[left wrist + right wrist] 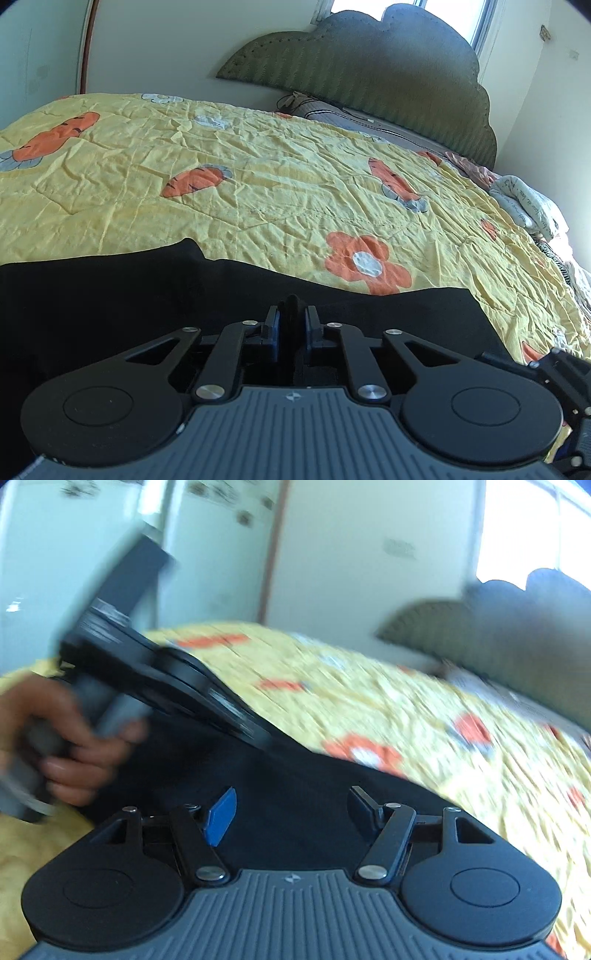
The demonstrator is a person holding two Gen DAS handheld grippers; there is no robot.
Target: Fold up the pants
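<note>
Black pants (110, 295) lie flat across the near part of the bed in the left wrist view. My left gripper (291, 314) is shut on a small fold of the black cloth, which sticks up between its pads. In the blurred right wrist view my right gripper (291, 808) stands open above the pants (295, 830), with a blue pad (221, 816) on the left finger and nothing between the fingers. A hand (74, 746) grips the left tool's housing (177, 679) at the left, slanting down onto the cloth.
A yellow quilt (258, 177) with orange carrots and flowers covers the bed. A green scalloped headboard (369, 81) stands at the back under a window. Pillows and crumpled bedding (524, 206) pile up along the right edge. White walls surround the bed.
</note>
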